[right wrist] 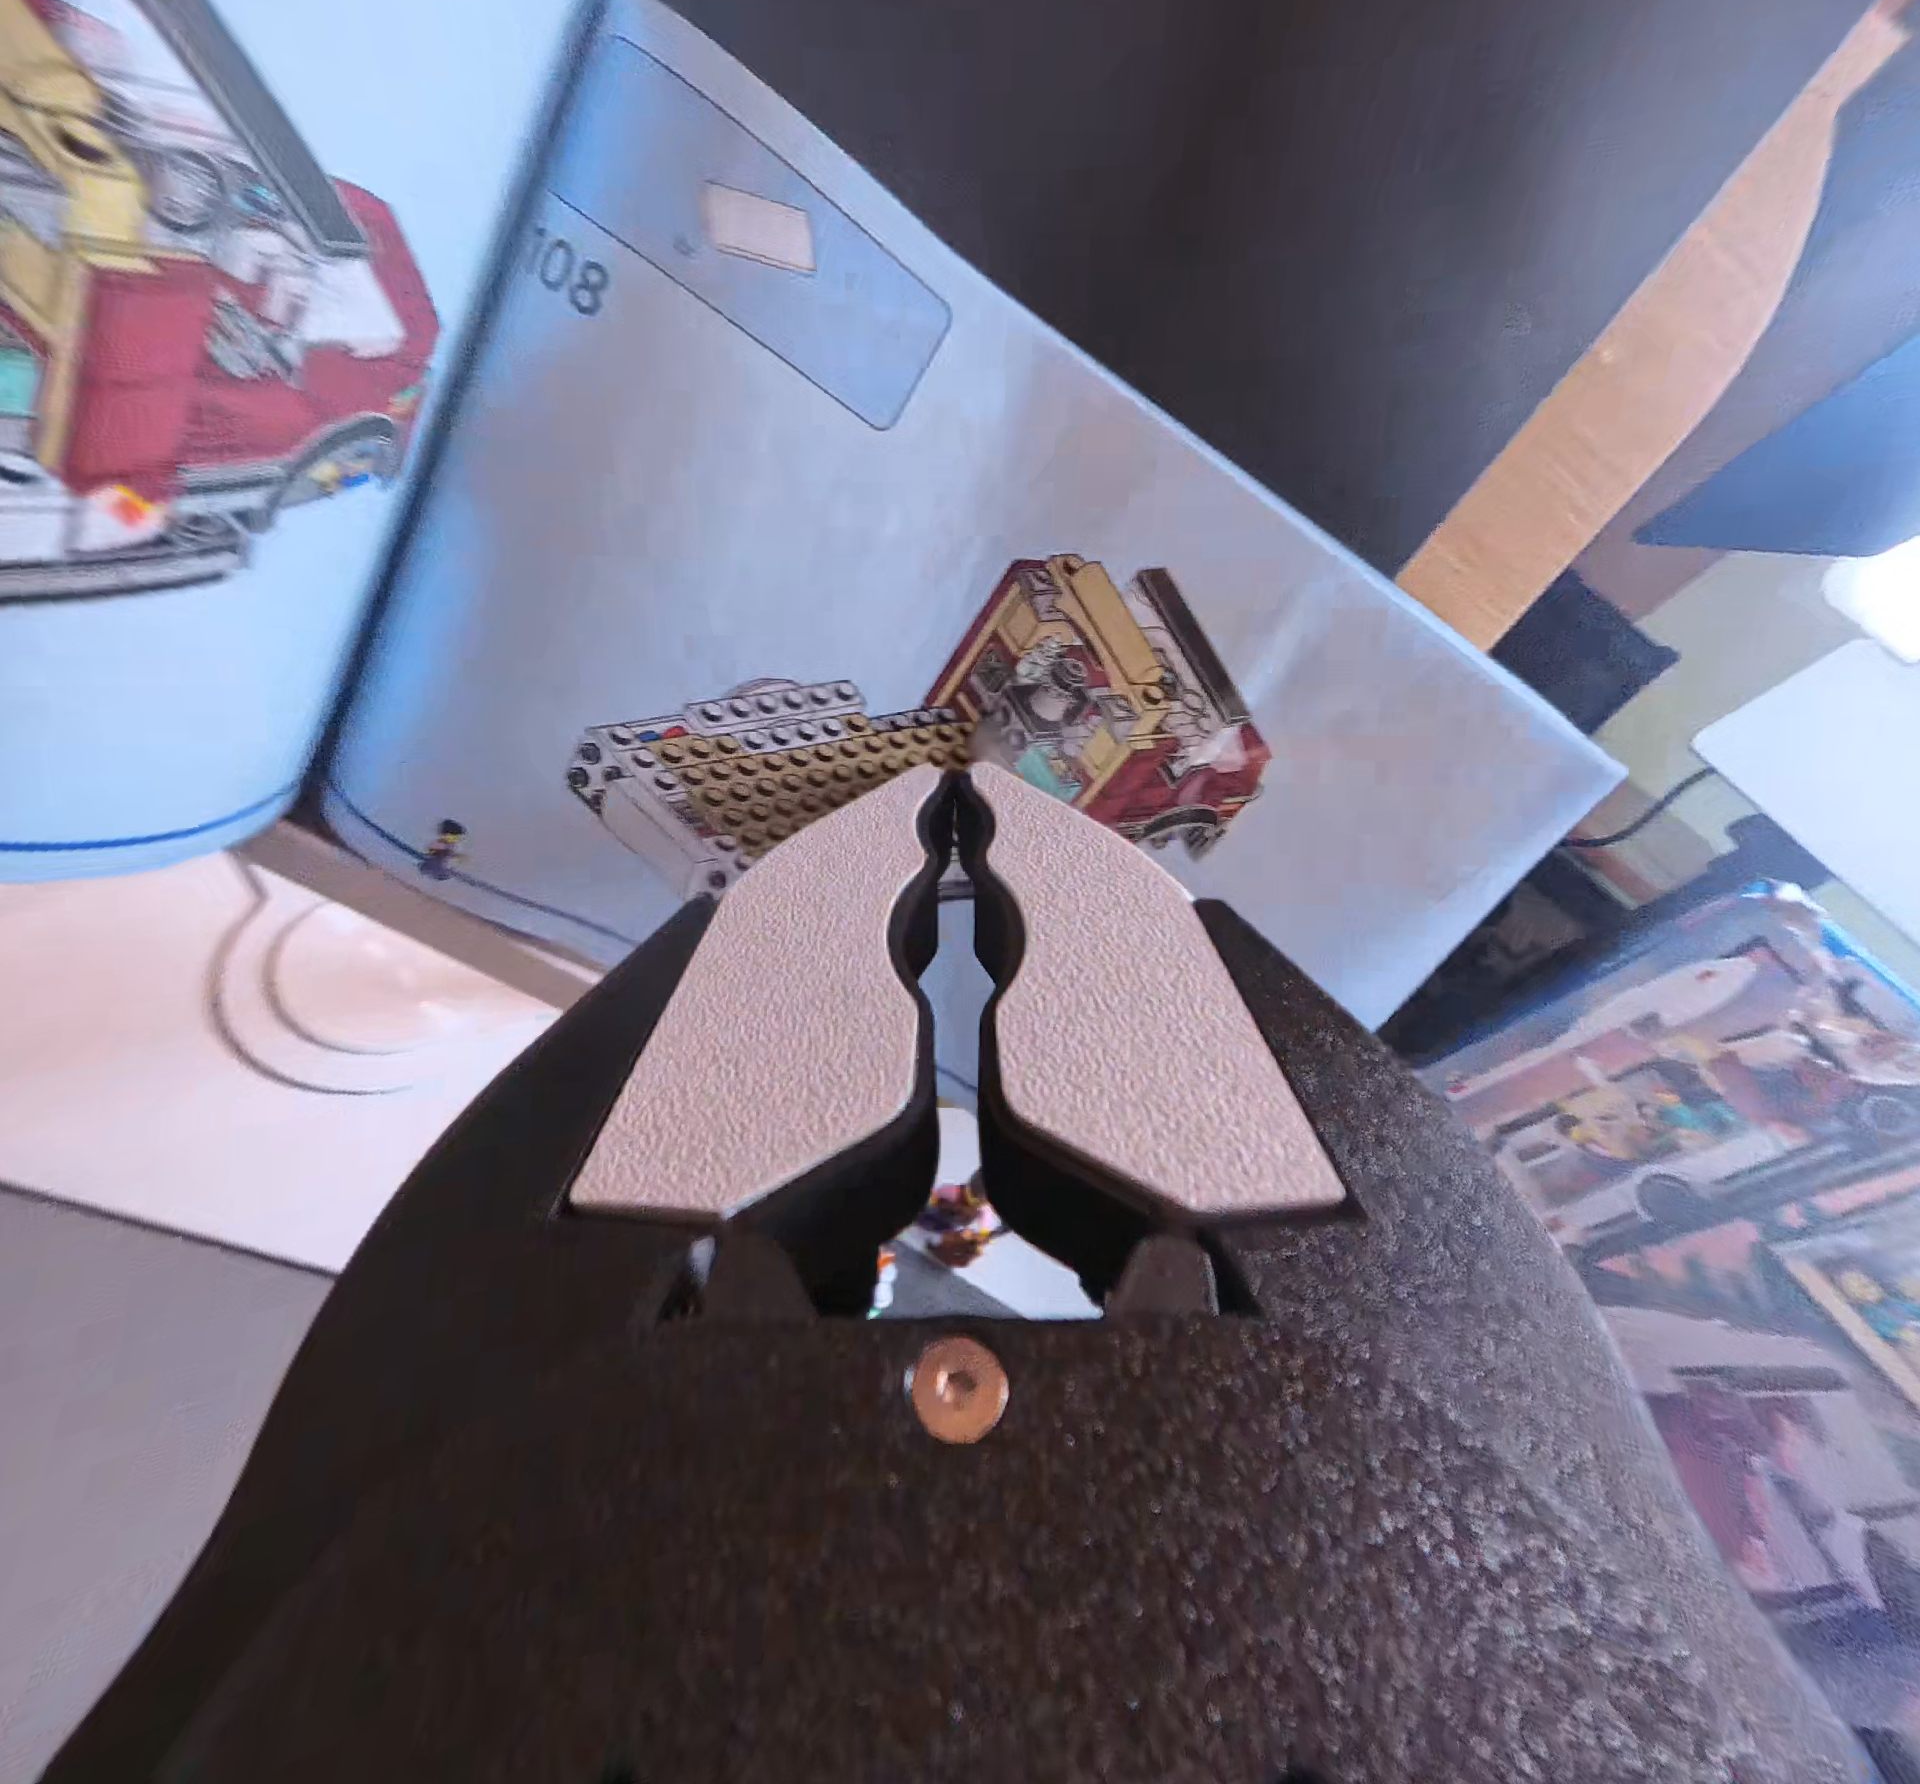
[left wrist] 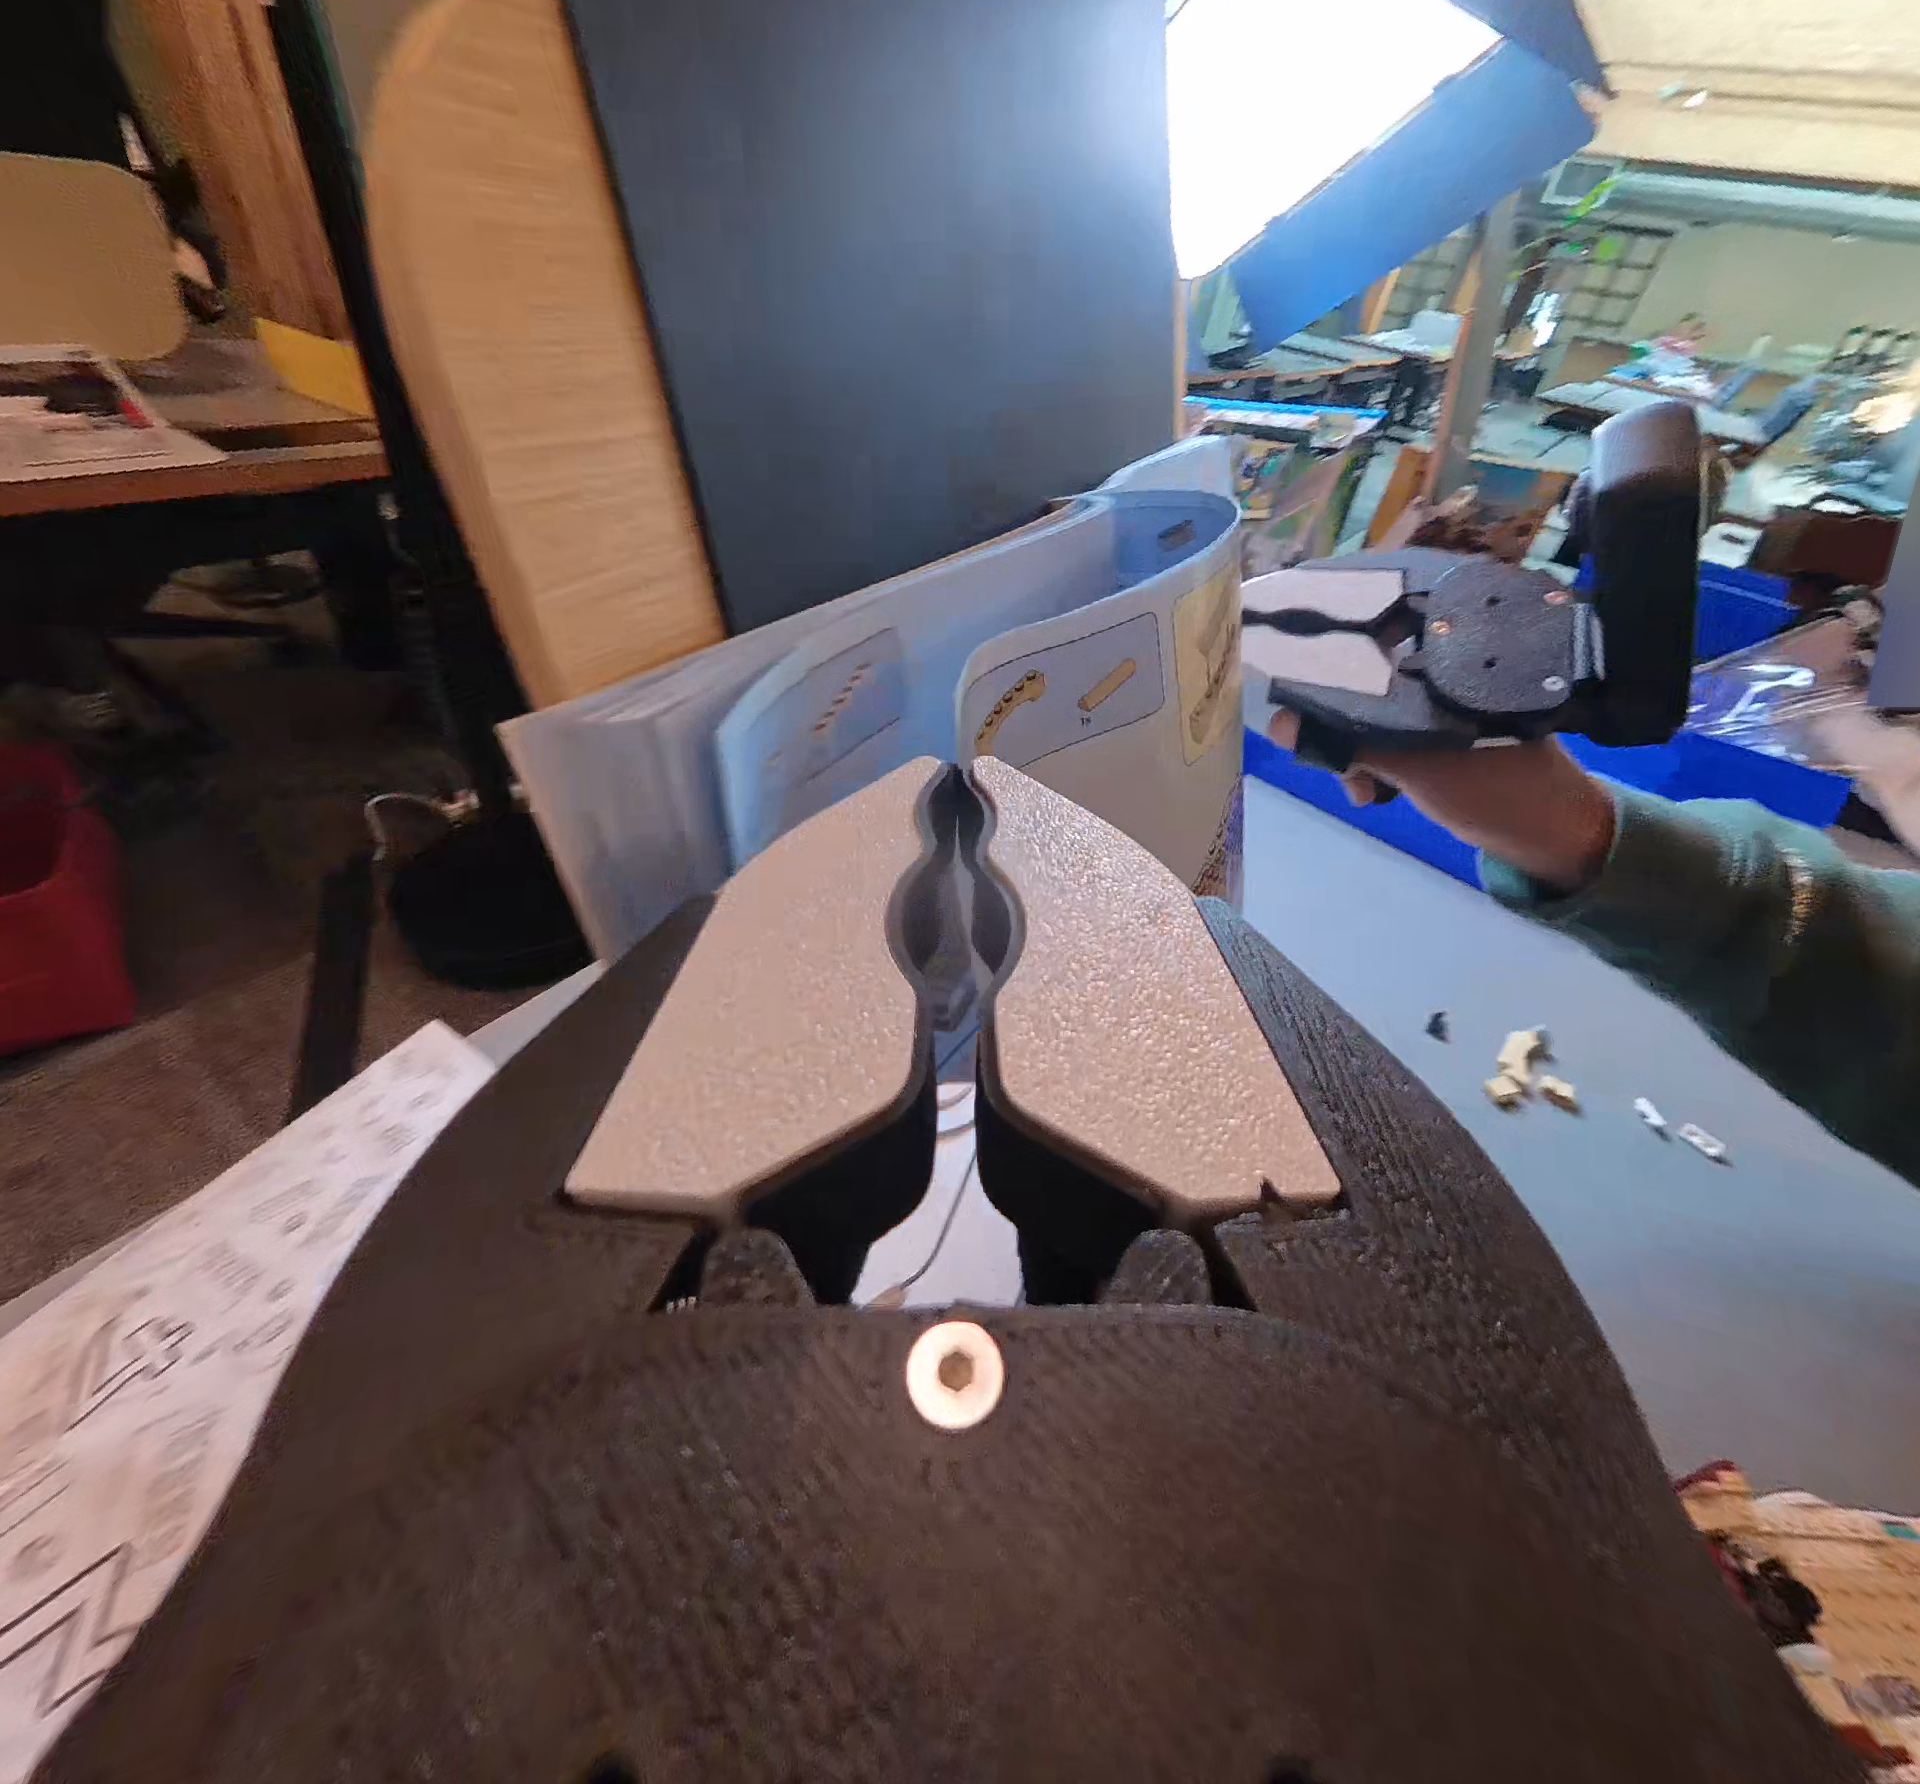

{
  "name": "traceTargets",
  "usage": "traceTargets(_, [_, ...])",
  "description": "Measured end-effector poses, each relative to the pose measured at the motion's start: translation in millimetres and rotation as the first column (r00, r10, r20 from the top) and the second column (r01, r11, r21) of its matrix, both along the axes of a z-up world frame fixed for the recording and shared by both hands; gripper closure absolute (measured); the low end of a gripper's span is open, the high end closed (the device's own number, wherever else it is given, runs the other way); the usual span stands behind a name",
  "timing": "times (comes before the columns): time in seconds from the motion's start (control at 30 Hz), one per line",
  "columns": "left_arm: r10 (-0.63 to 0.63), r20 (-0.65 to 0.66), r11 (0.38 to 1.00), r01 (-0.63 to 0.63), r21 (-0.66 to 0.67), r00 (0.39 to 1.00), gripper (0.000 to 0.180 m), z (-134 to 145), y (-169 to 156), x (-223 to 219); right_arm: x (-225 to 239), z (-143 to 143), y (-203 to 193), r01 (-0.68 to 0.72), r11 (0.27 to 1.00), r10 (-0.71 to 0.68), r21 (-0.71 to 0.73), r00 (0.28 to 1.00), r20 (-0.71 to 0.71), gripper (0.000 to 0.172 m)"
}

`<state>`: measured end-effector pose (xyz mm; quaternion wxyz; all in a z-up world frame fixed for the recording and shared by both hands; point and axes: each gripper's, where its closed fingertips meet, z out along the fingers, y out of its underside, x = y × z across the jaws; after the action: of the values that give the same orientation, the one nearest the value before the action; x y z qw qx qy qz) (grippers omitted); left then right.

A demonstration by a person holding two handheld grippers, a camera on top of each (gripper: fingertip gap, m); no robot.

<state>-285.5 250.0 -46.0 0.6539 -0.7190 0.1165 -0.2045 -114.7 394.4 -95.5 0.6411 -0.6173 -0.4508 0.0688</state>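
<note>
Pale-blue instruction booklet (left wrist: 883,695) standing open, pages curled, at far edge of grey table (left wrist: 1455,955); left gripper (left wrist: 961,778) closed on a page edge, right gripper (right wrist: 961,784) closed, nothing seen between tips, just before pictured page; tan bricks (left wrist: 1527,1074) near right edge.

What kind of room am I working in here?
Probably a workshop or hobby workspace: an open brick-building instruction booklet stands on a grey table with small loose bricks, and cluttered workbenches fill the background.
</note>
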Motion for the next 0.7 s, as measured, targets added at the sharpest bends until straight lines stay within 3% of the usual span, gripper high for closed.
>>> traceTargets(0.17, [0.147,-0.136,0.988,-0.151,-0.020,0.980,0.180,-10.2,1.5,-29.7,16.2,12.2,24.6,0.070,0.987,-0.075,0.145,0.997,0.031,0.172])
traceTargets(0.37, [0.249,-0.318,0.964,-0.264,-0.005,0.915,0.180,-14.0,6.6,-46.4,26.0,4.9,24.1,0.095,0.995,-0.096,0.033,0.995,0.032,0.165])
traceTargets(0.43, [0.264,-0.364,0.960,-0.280,0.007,0.893,0.180,-12.2,7.1,-46.3,17.0,12.2,5.0,0.035,0.999,-0.035,0.038,0.999,0.004,0.164])
traceTargets(0.57, [0.280,-0.390,0.955,-0.296,0.019,0.877,0.180,-12.2,7.0,-46.0,-36.4,15.1,-76.3,-0.269,0.962,0.269,0.048,0.963,0.011,0.166])
traceTargets(0.7, [0.305,-0.381,0.947,-0.320,0.025,0.873,0.180,-8.4,4.9,-49.8,-73.8,-19.8,-90.3,-0.266,0.962,0.272,-0.059,0.955,0.117,0.164])
